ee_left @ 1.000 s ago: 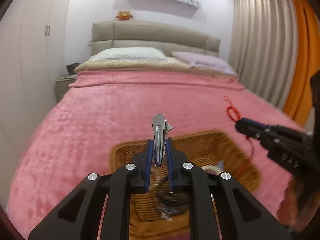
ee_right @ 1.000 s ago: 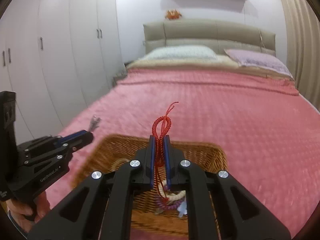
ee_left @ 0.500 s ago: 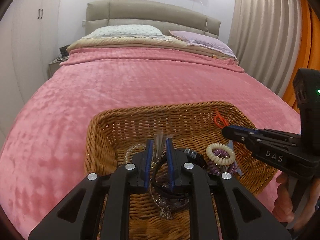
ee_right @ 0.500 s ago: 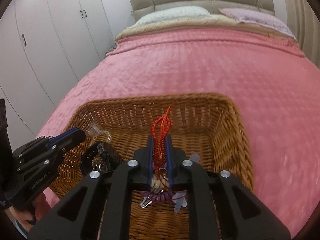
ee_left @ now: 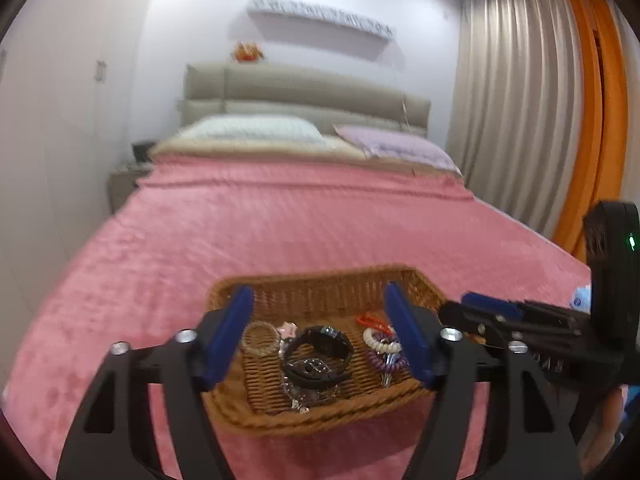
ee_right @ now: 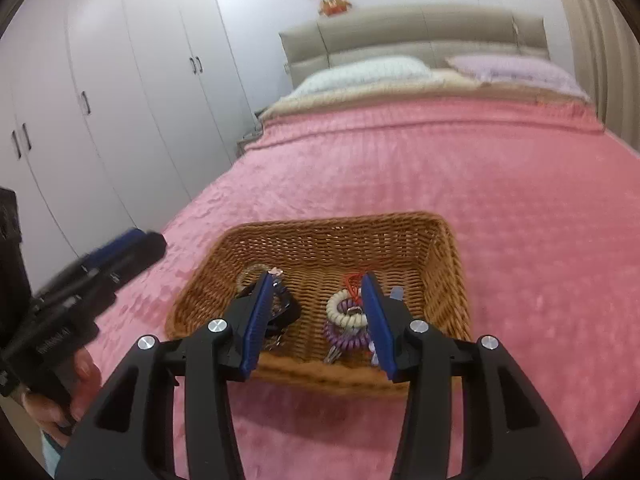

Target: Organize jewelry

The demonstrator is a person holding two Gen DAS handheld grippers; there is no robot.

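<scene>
Left wrist view — left gripper (ee_left: pixel 318 332) opening, nothing pinched; right gripper (ee_right: pixel 316 312) opening too, empty. Wicker basket (ee_left: pixel 320 280) on pink bedspread (ee_left: pixel 240 232) holds black watch (ee_left: pixel 318 354), spiral bands (ee_right: pixel 346 314), red cord (ee_right: pixel 352 280).

We look forward and slightly down along each gripper's two fingers, from the foot of the bed (ee_left: pixel 280 232) toward the headboard (ee_left: pixel 304 96). Our left view sits low and close to the basket (ee_left: pixel 320 284), with curtains (ee_left: pixel 520 100) at its right edge. Our right view stands a little further right, with wardrobes (ee_right: pixel 100 92) at its left. Both share the basket, the bed, the pillows and headboard, and each catches the other gripper at its edge.
</scene>
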